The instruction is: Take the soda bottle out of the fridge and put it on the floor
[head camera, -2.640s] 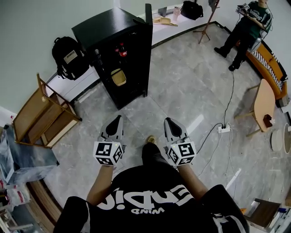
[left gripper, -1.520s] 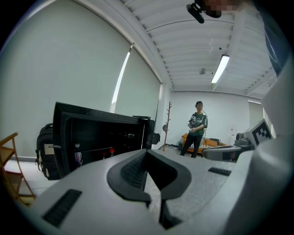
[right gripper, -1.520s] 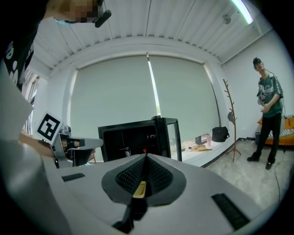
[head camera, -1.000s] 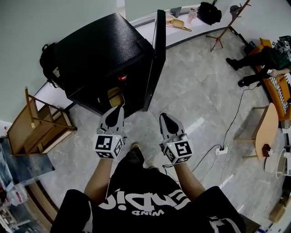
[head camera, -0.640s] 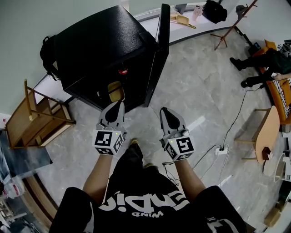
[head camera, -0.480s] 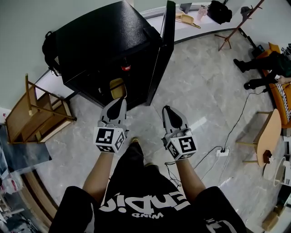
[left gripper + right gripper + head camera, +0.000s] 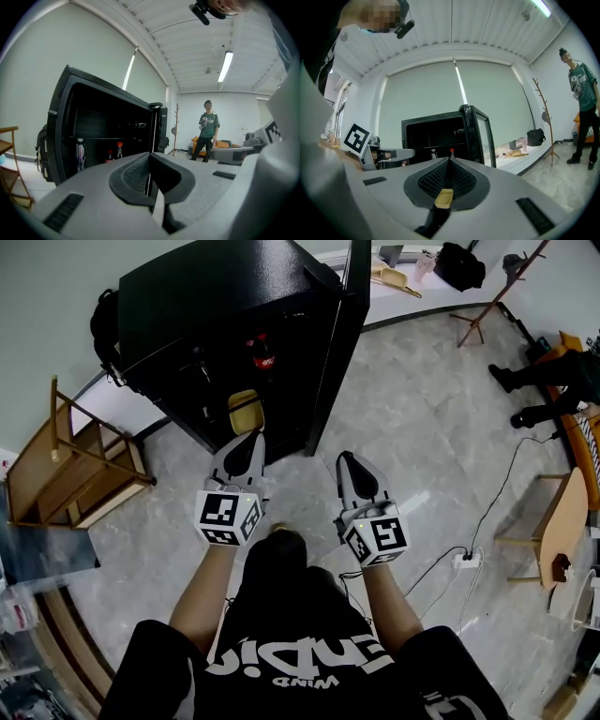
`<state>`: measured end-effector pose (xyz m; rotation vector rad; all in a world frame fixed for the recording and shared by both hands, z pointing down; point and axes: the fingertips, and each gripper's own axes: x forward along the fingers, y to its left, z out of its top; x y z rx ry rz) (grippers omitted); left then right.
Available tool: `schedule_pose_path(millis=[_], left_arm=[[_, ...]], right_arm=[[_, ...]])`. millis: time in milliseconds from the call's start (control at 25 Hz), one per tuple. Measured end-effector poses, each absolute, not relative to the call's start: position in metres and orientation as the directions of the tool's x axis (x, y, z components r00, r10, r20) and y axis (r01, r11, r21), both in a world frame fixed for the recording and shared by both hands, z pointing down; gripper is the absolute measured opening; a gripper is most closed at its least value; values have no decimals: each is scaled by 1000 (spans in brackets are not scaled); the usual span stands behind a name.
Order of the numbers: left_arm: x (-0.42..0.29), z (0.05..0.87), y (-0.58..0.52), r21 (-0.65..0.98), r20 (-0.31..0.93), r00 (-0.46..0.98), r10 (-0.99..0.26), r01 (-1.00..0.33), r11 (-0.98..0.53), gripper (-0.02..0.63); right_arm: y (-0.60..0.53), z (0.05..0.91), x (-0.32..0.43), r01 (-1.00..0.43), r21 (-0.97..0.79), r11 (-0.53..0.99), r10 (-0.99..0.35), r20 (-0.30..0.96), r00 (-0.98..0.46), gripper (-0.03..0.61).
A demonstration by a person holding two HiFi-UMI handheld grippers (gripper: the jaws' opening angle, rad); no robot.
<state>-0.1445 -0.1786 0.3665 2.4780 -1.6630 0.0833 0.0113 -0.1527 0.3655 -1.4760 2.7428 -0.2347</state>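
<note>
Ahead, soda bottle stands upright inside open fridge, just beyond left gripper, farther from right gripper; both jaw pairs pressed together, empty

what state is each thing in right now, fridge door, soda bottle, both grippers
fridge door: swung open
soda bottle: upright on a shelf inside the fridge, not yet taken
left gripper: jaws shut, nothing between them
right gripper: jaws shut, nothing between them
</note>
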Motion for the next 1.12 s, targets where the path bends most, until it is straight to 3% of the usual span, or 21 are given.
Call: schedule_pose_path(millis=[360,400,520,560,1120], left_arm=[[-143,380,-175,113,136,378,-916,-924,-364,25],[-142,382,-178,125,136,381,-914,-922,-366,94],[-143,384,-188,136,109,370,-923,-925,-355,389],[-144,384,-192,132,105,360,-927,-929,-346,410],[-159,439,-275,138,162,295,-942,-952,-275,425]], right_arm=[[-146,376,11,-824,-146,547,-828,50,-559,23],[-146,376,12,-825,-148,546,-829,51,-557,23],[-148,379,13,-828,-150,540,-832,53,-552,23],[-149,379,14,-830,-153,536,-834,54,-549,23],[-171,392,10,-843,-188,505,-848,77,-525,23]])
